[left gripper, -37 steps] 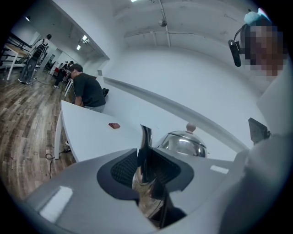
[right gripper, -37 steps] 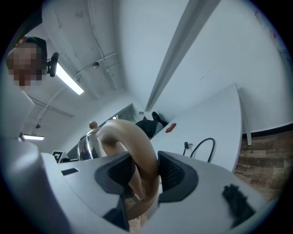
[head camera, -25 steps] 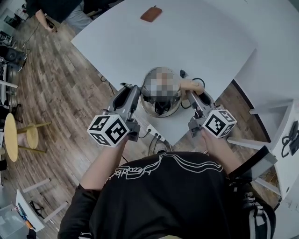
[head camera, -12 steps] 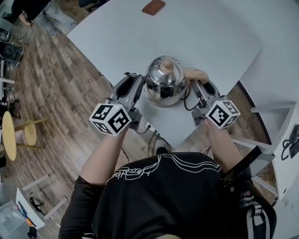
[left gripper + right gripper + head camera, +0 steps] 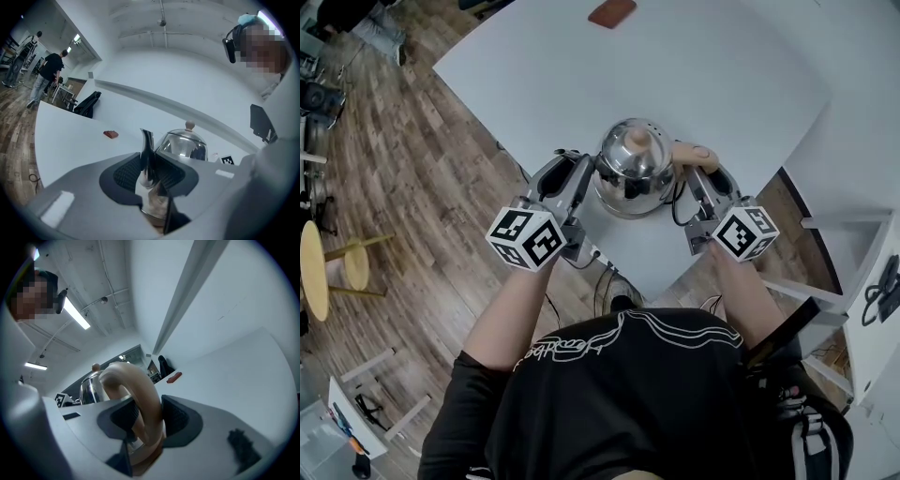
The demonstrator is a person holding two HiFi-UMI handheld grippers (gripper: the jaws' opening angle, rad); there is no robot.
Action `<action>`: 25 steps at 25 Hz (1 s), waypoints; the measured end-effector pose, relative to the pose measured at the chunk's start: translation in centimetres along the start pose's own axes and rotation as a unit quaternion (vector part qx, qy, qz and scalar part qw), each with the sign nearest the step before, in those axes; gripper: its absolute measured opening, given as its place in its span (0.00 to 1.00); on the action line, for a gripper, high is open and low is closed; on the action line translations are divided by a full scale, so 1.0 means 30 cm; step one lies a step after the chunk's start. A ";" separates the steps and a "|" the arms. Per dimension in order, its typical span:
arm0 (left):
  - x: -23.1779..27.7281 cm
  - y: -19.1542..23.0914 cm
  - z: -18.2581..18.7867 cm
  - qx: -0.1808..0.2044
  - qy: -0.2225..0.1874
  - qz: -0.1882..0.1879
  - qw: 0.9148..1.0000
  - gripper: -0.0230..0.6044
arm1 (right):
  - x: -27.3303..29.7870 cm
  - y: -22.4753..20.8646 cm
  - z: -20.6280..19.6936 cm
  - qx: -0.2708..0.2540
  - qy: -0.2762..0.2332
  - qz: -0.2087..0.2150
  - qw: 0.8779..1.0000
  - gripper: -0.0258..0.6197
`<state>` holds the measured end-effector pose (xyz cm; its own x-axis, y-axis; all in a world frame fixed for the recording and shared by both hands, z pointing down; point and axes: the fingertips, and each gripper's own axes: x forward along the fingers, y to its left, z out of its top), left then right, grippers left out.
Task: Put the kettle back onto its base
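Observation:
A shiny steel kettle (image 5: 633,171) with a wooden lid knob (image 5: 637,141) sits near the front corner of the white table (image 5: 712,66). My left gripper (image 5: 584,180) is shut on its thin spout (image 5: 146,152), which stands between the dark pads. My right gripper (image 5: 697,178) is shut on the curved wooden handle (image 5: 140,392), seen in the head view at the kettle's right (image 5: 692,153). The kettle's body (image 5: 183,145) shows behind the spout. The base is hidden under the kettle; I cannot tell whether they touch.
A black cord (image 5: 677,208) loops beside the kettle, and a white power strip (image 5: 602,265) hangs at the table edge. A flat brown object (image 5: 611,12) lies at the far side. Wooden floor with stools (image 5: 328,272) is to the left, and white furniture (image 5: 862,262) to the right.
Both grippers and the kettle have sunk toward the table and shifted slightly away from me. The grips on spout and handle are unchanged.

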<state>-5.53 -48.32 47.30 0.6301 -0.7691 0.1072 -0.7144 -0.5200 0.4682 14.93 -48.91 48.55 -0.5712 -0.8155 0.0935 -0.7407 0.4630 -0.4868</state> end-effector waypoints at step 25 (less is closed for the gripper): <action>0.002 0.021 -0.038 -0.001 -0.003 -0.014 1.000 0.21 | -0.005 -0.020 -0.066 -0.022 0.008 -0.004 1.000 0.27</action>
<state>-5.59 -48.26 48.61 0.6484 -0.7560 0.0893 -0.6958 -0.5409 0.4726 14.76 -48.39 50.56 -0.5710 -0.8134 0.1114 -0.7599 0.4723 -0.4467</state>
